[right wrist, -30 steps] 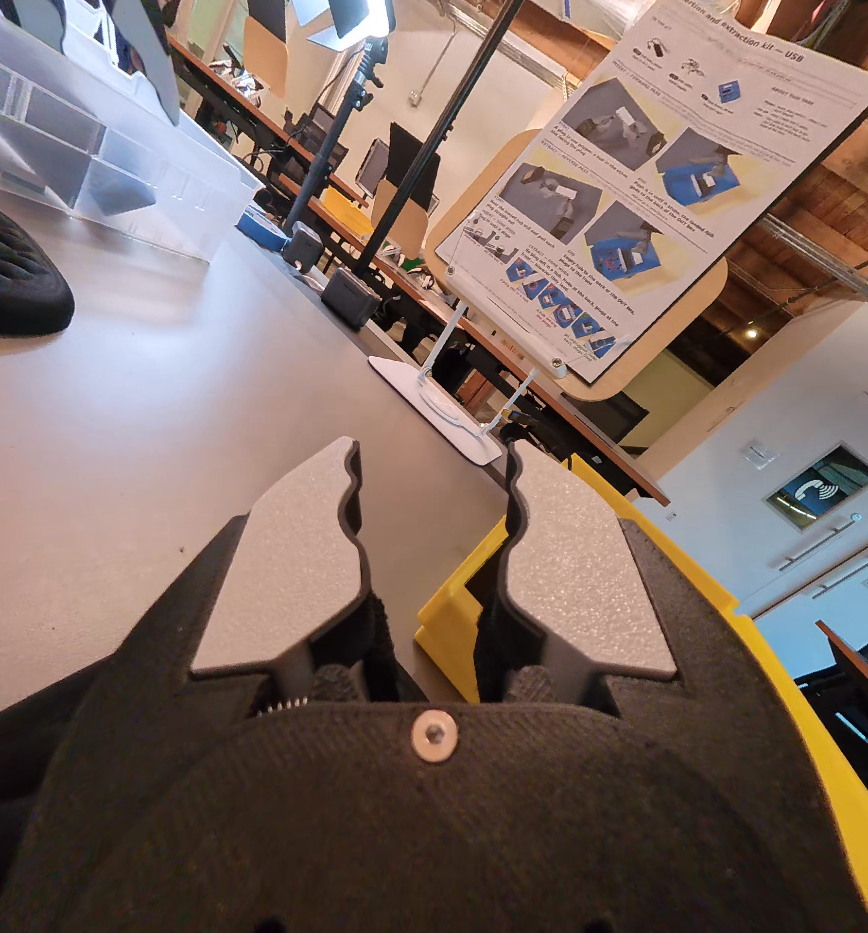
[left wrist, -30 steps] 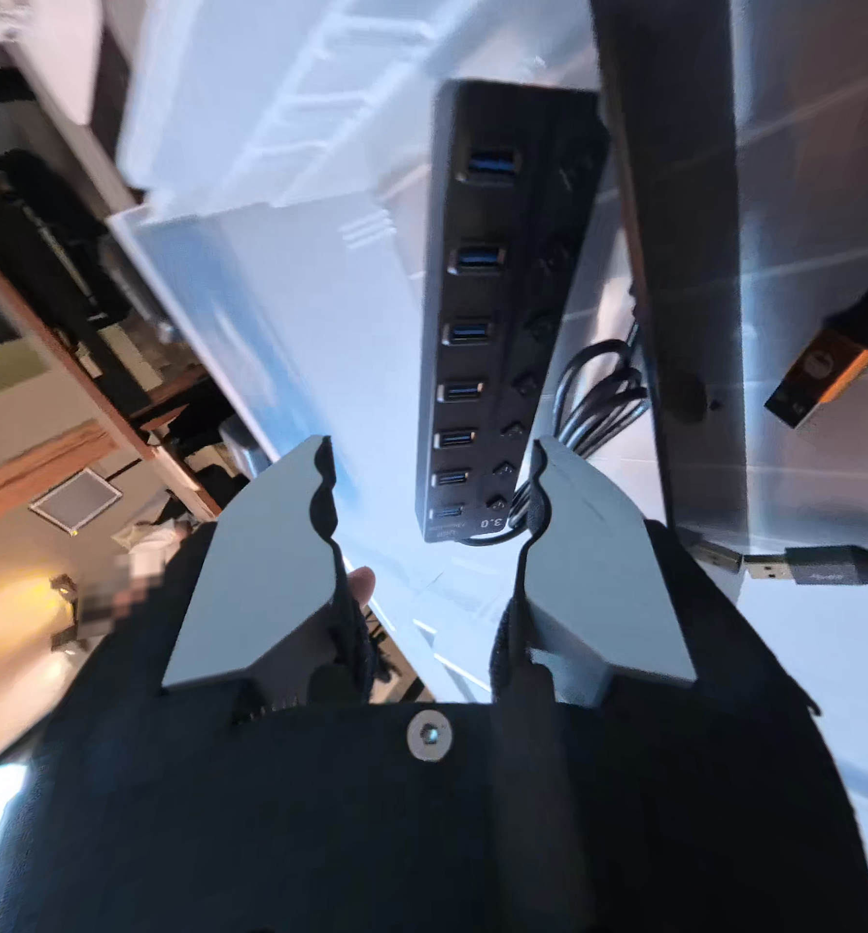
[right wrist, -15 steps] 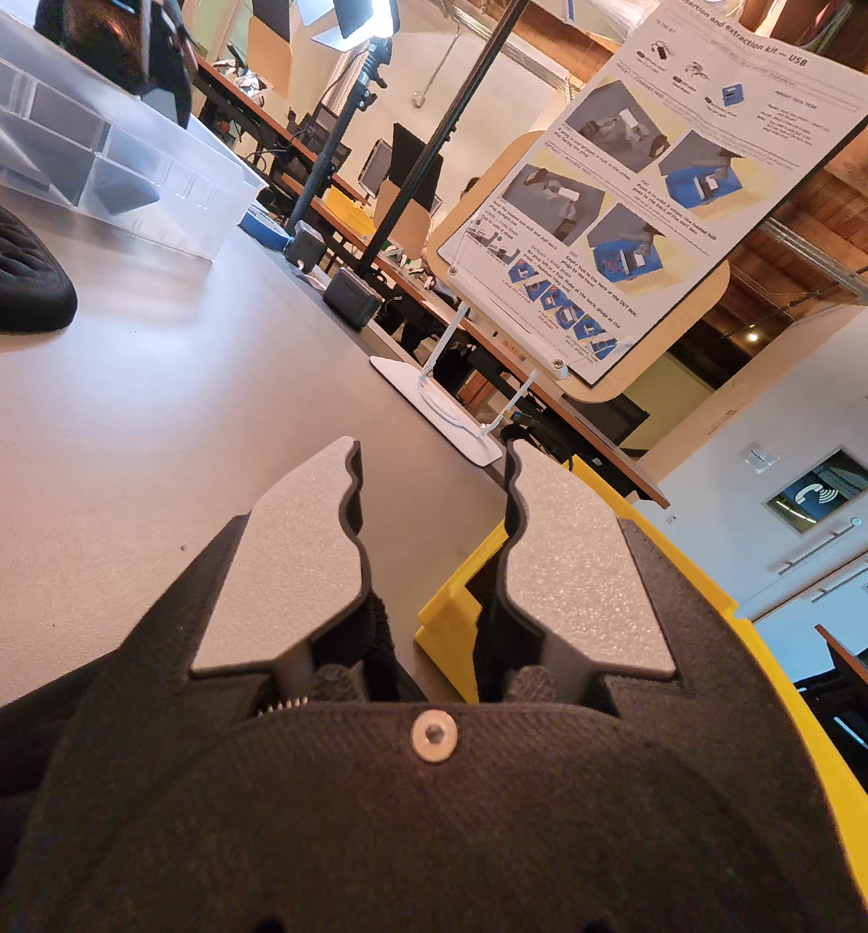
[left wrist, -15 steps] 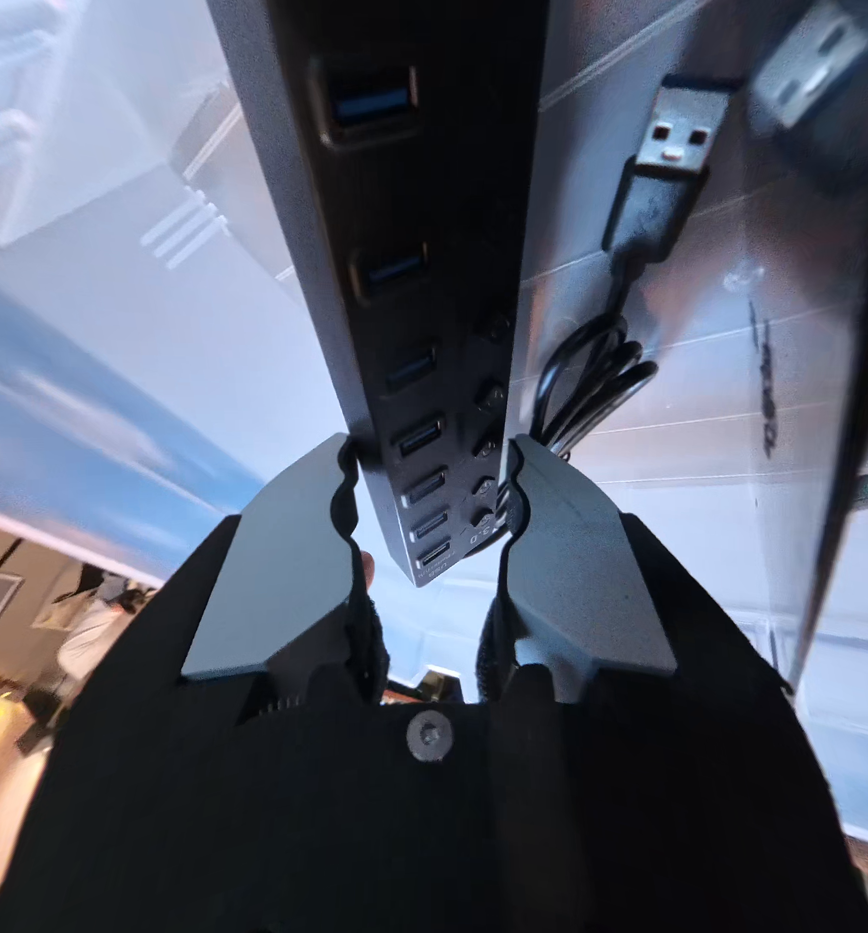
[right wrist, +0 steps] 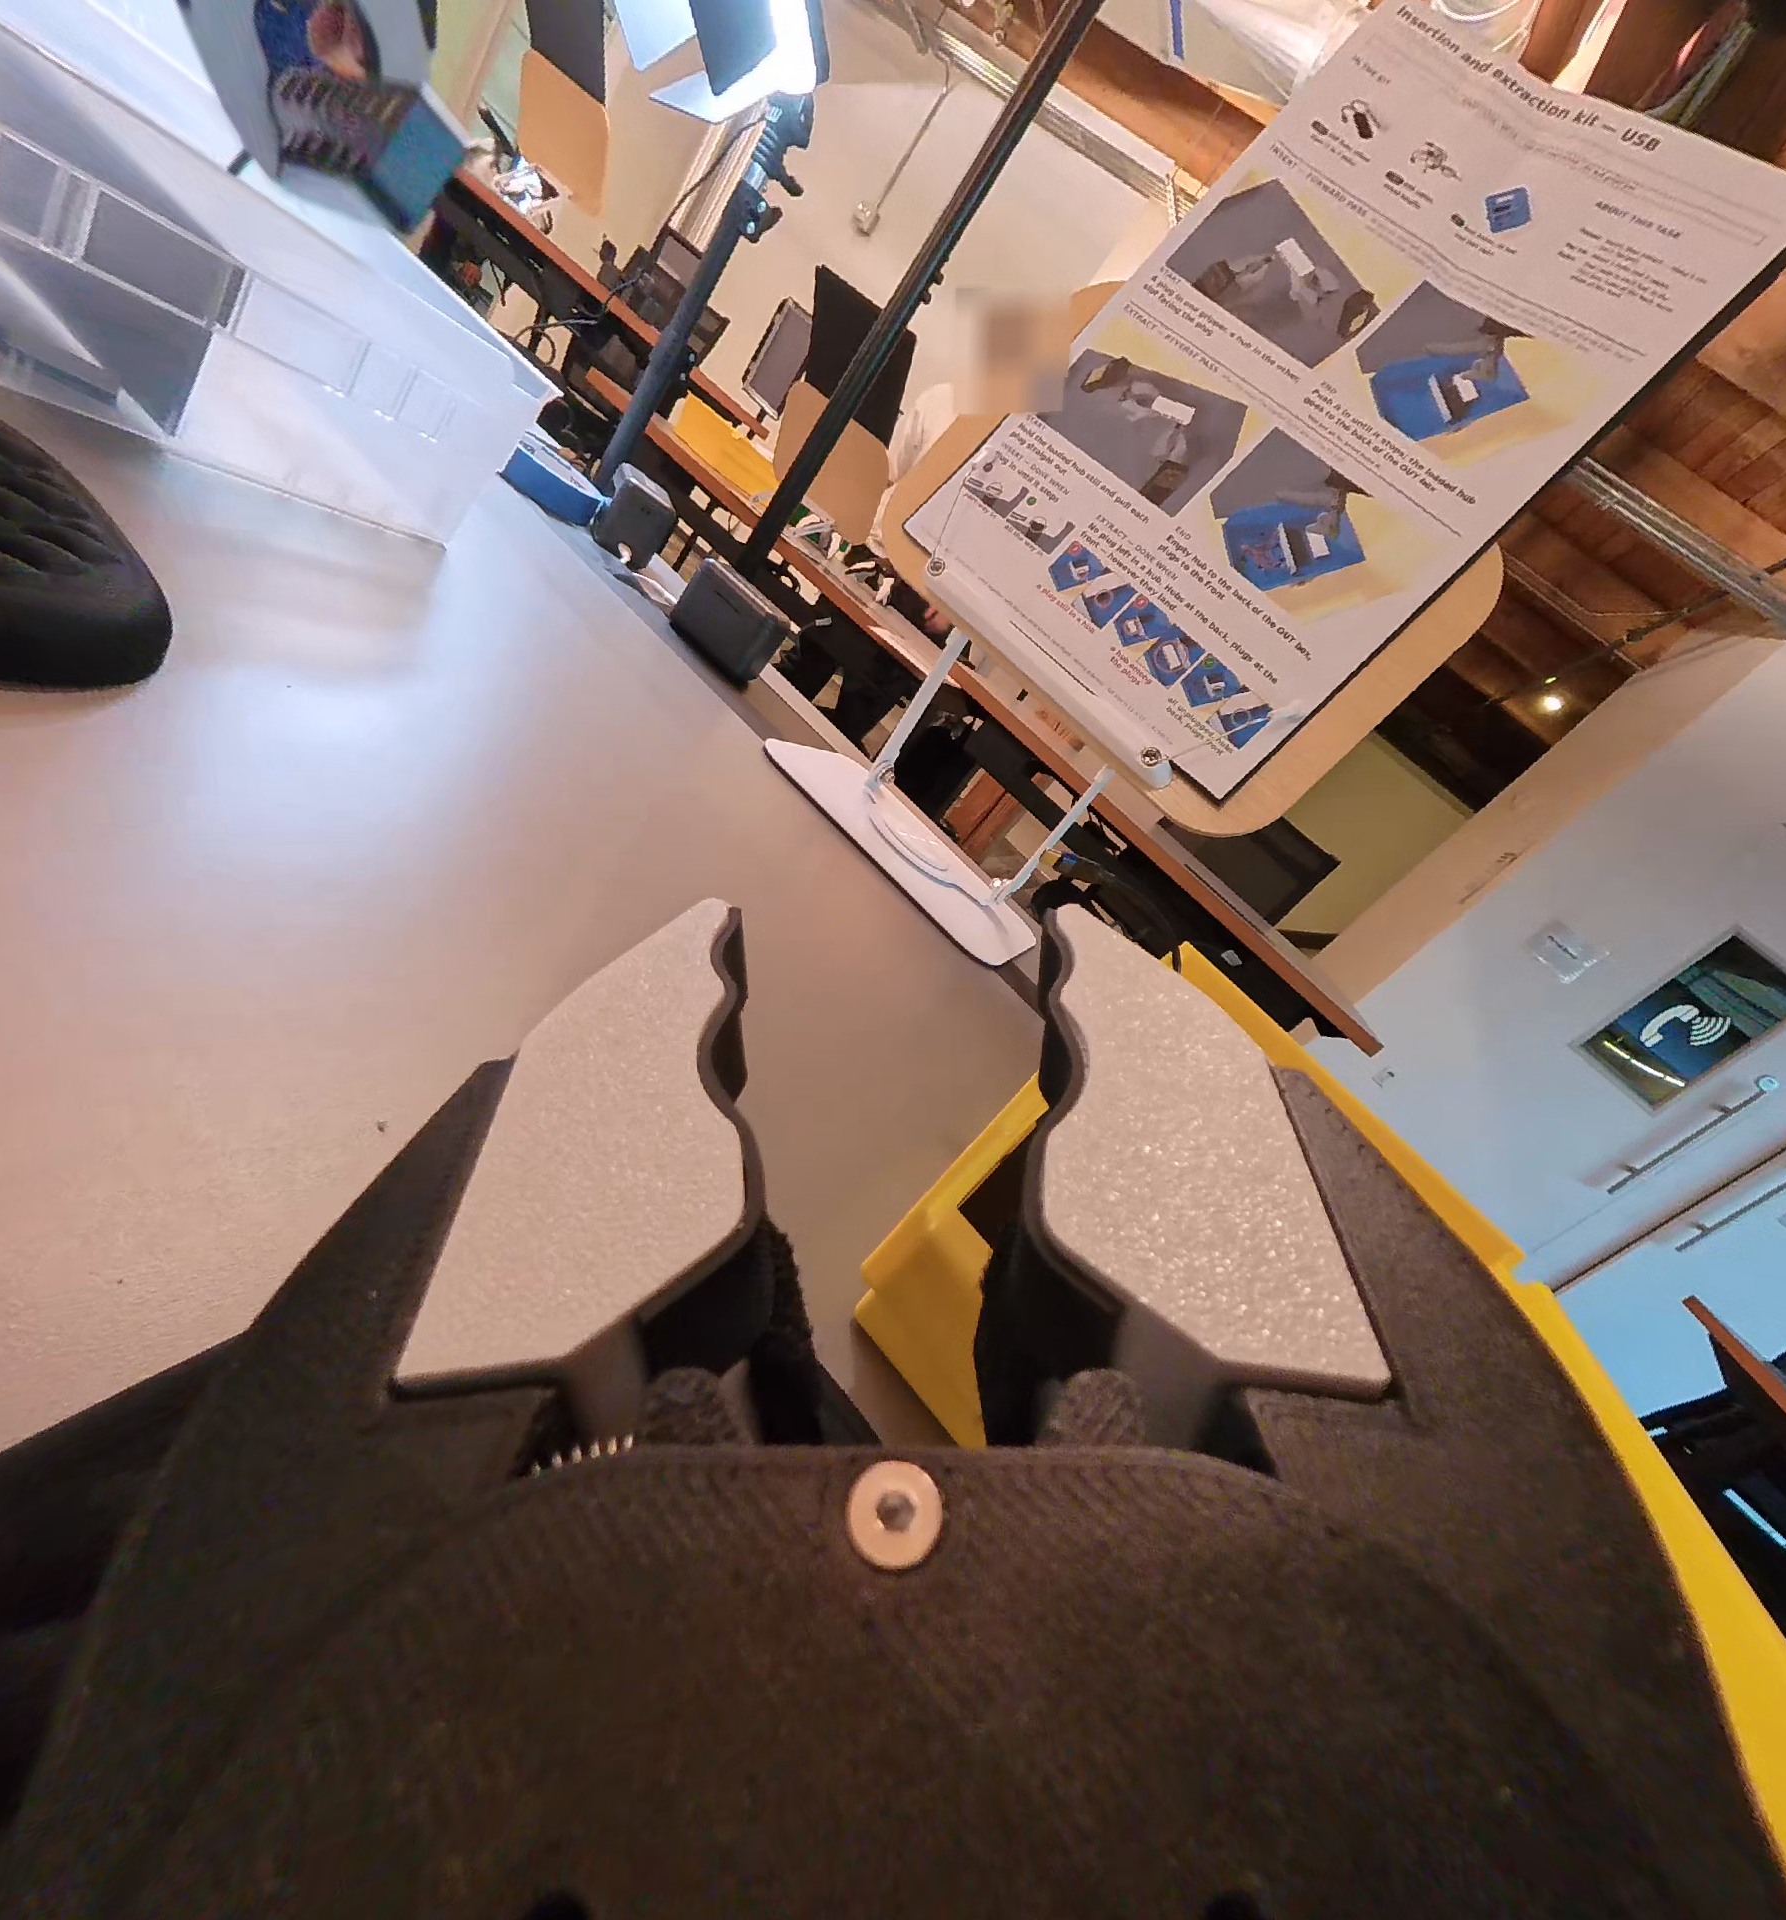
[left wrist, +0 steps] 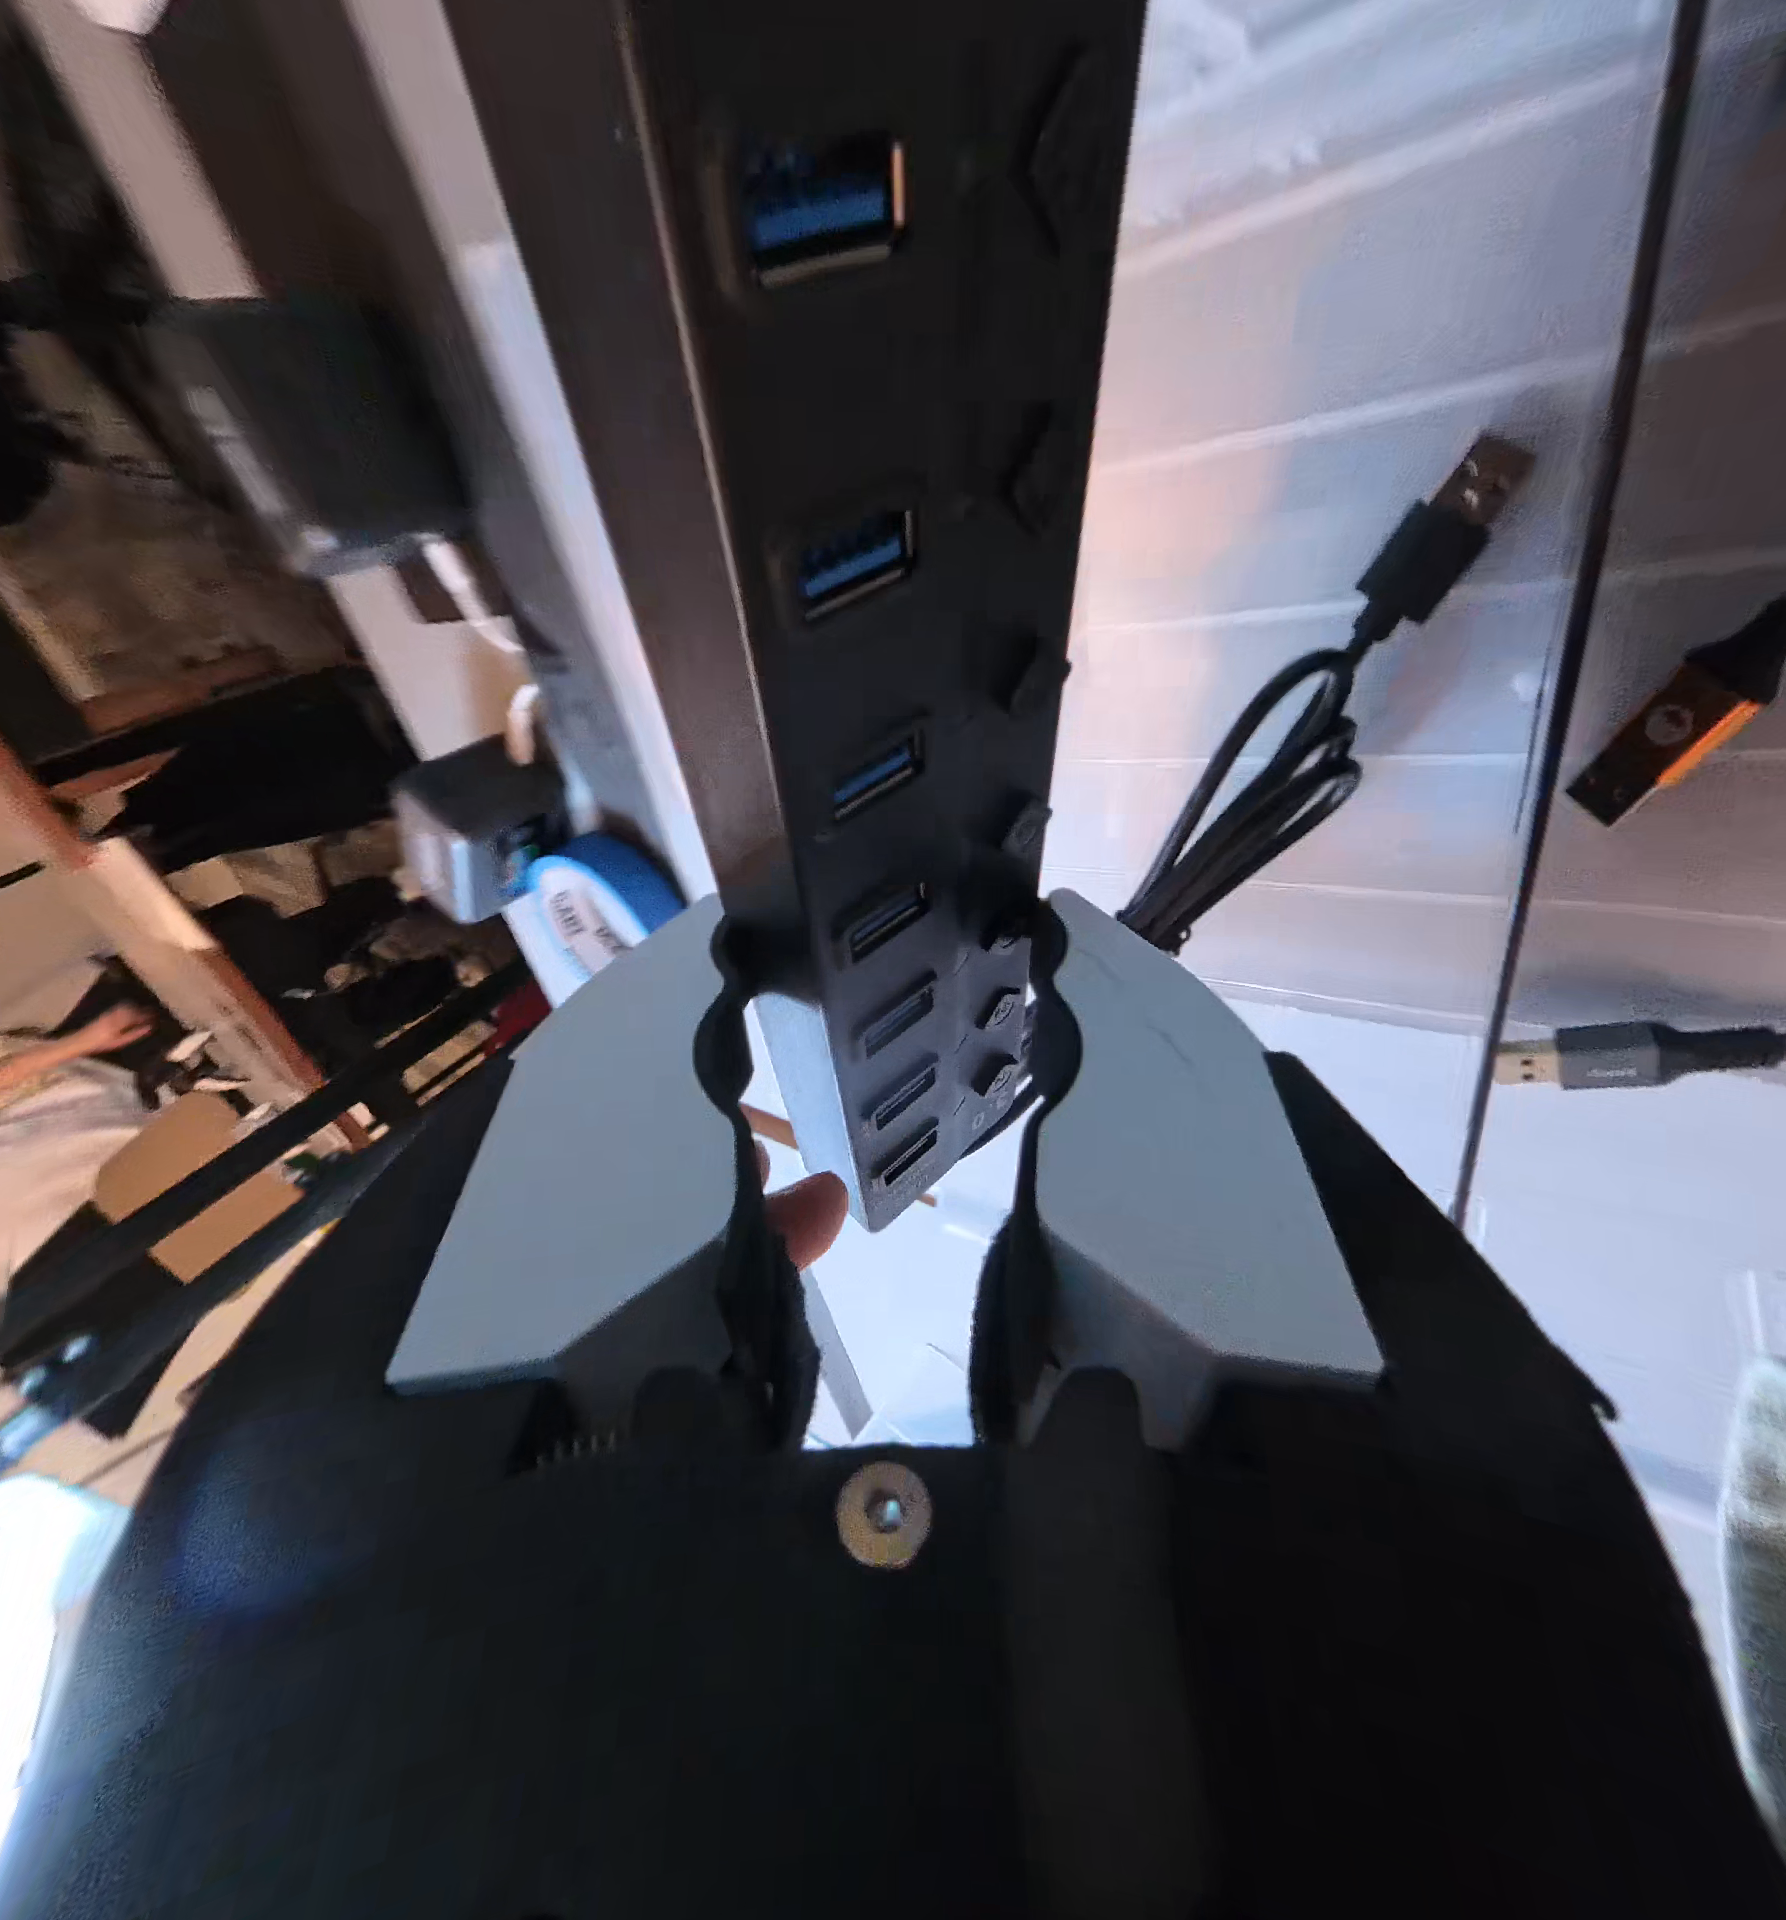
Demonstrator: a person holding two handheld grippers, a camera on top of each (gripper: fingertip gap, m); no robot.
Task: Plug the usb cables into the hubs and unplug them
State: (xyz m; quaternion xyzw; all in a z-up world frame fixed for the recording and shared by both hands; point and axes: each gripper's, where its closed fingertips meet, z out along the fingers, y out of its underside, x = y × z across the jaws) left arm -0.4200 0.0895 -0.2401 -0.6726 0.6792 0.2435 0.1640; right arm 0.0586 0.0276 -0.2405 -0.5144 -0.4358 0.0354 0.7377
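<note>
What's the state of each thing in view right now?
left hand-held gripper: shut on the black USB hub's near end
black USB hub: held, every visible port empty
black USB cable: coiled, unplugged
orange USB plug: unplugged
grey braided USB plug: unplugged
right hand-held gripper: open, empty, over the grey table

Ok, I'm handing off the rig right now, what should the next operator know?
Left gripper: closed on the near end of the black hub.
Right gripper: open, empty, low over the table beside the yellow bin.
Cables: black plug, orange plug and grey plug lie loose in the clear box.
Done: hub picked up; visible ports empty.
Left: fetch a plug with the right, insert, then unplug.
</note>
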